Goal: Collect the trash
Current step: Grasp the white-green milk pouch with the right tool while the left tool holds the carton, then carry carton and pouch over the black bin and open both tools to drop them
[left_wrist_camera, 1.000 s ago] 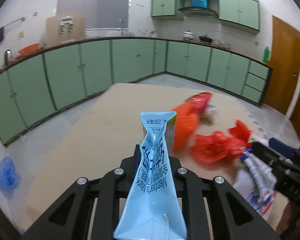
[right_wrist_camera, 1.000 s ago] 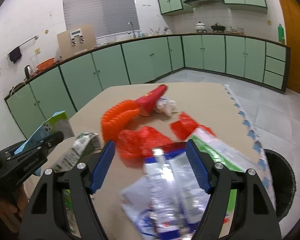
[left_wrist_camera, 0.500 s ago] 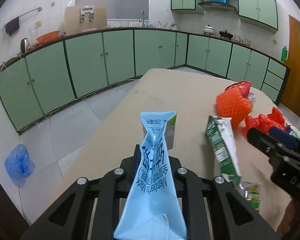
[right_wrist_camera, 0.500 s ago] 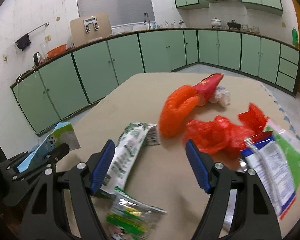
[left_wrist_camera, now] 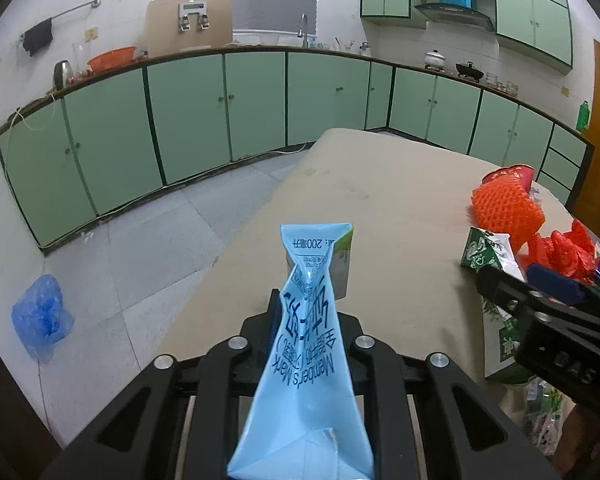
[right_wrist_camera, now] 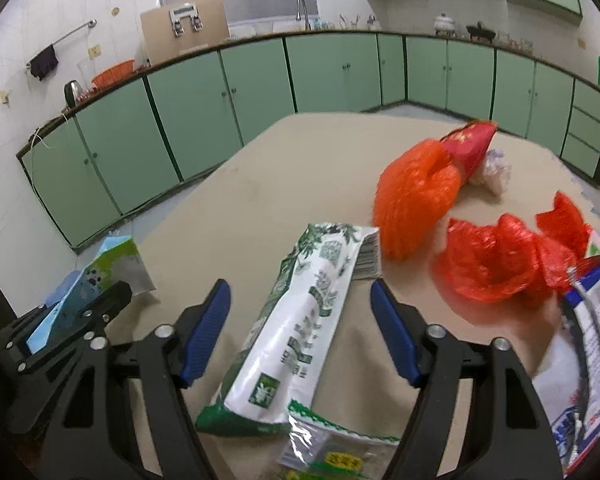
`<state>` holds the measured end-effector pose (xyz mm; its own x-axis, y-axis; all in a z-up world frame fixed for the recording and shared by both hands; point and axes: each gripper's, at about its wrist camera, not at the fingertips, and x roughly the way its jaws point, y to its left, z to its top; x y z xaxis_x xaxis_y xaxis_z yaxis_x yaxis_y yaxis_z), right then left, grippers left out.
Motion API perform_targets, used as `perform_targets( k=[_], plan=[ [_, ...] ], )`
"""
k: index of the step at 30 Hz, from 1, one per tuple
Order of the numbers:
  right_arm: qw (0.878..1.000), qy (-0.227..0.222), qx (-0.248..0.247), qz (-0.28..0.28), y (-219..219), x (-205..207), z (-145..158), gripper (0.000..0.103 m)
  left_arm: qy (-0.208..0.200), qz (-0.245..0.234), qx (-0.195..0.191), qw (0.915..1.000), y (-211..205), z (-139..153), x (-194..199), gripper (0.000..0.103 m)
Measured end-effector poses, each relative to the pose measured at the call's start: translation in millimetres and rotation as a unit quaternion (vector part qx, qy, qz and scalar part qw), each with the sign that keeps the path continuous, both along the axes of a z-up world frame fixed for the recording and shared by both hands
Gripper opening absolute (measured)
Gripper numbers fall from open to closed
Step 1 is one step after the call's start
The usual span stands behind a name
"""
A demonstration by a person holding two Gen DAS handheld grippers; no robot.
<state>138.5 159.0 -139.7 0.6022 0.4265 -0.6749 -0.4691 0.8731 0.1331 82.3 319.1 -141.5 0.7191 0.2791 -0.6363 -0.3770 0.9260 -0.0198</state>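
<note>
While the left gripper (left_wrist_camera: pixel 306 312) stays clamped on a flattened light-blue carton (left_wrist_camera: pixel 308 364), the carton stands up between its jaws above the left edge of the table (left_wrist_camera: pixel 384 184). In the right wrist view the same carton (right_wrist_camera: pixel 100 276) and left gripper (right_wrist_camera: pixel 80 312) appear at the left, beside that edge.

The right gripper (right_wrist_camera: pixel 300 316) hangs over the near part of the table with its jaws apart; they have just been closing. A long green-and-white packet (right_wrist_camera: pixel 304 320) lies on the table between the blue pads (right_wrist_camera: pixel 206 328), and neither pad presses on it. A smaller clear wrapper with green print (right_wrist_camera: pixel 328 452) overlaps the packet's near end.

To the right, near the right edge, lies a blue-and-white bag (right_wrist_camera: pixel 592 344). Just beyond it sits a crumpled red plastic bag (right_wrist_camera: pixel 496 260), touching the blue-and-white bag's upper corner.

Farther in, an orange net bag (right_wrist_camera: pixel 416 196) lies just beyond the far end of the packet. A red wrapper (right_wrist_camera: pixel 470 144) rests against the net bag's far side, and a crumpled white wad (right_wrist_camera: pixel 494 172) sits beside the wrapper.

On the floor left of the table lies a blue plastic bag (left_wrist_camera: pixel 40 316).
</note>
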Motion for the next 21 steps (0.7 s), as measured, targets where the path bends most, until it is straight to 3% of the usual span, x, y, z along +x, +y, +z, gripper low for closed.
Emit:
perform_targets(
  k=[8,13,21],
  plan=[
    [1.0,0.021,-0.002,0.011,2,5,-4,0.036,0.0,-0.003,-0.007,1.0,2,-1,3,0.019],
    [1.0,0.009,0.014,0.024,0,1,7,0.034,-0.004,-0.007,-0.006,1.0,-2,4,2,0.019],
    [0.996,-0.034,0.069,0.039,-23,3,53,0.033,-0.031,-0.023,0.001,0.9993,-17,29,6,0.019]
  ],
)
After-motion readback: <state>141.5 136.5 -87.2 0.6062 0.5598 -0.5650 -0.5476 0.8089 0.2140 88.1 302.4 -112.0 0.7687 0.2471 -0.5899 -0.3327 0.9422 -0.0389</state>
